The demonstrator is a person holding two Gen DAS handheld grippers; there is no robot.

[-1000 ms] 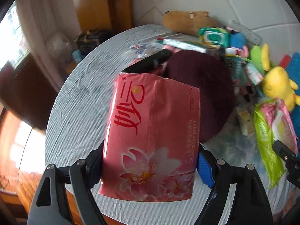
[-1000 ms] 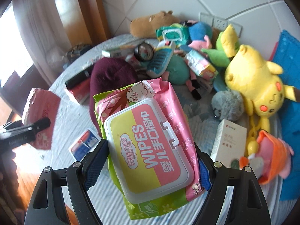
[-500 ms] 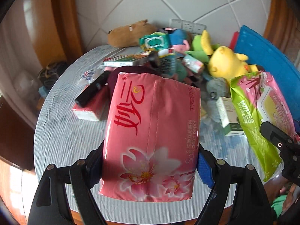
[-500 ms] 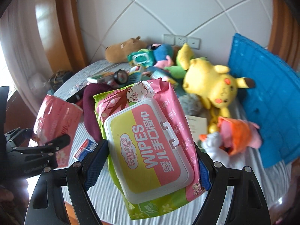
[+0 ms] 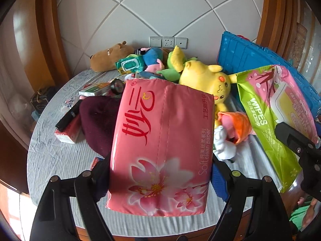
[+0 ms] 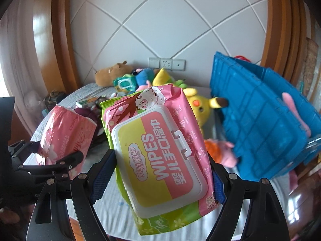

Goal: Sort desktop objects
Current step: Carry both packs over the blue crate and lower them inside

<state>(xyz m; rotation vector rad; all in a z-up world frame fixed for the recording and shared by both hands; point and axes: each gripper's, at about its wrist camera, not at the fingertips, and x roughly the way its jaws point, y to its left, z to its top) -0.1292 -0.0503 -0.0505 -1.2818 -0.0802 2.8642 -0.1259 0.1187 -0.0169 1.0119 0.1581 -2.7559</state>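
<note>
My left gripper is shut on a pink tissue pack and holds it above the round table. My right gripper is shut on a green and pink wipes pack, also held in the air. The wipes pack shows at the right of the left wrist view. The tissue pack shows at the left of the right wrist view. A blue plastic crate stands tilted at the right of the table.
On the table lie a yellow plush, a maroon hat, a brown plush, a green wipes pack, an orange and pink toy, a black tube and small boxes. A tiled wall with sockets is behind.
Both grippers have lifted and pulled back from the table with their packs, swinging right. The blue crate has come into fuller view at the right.
</note>
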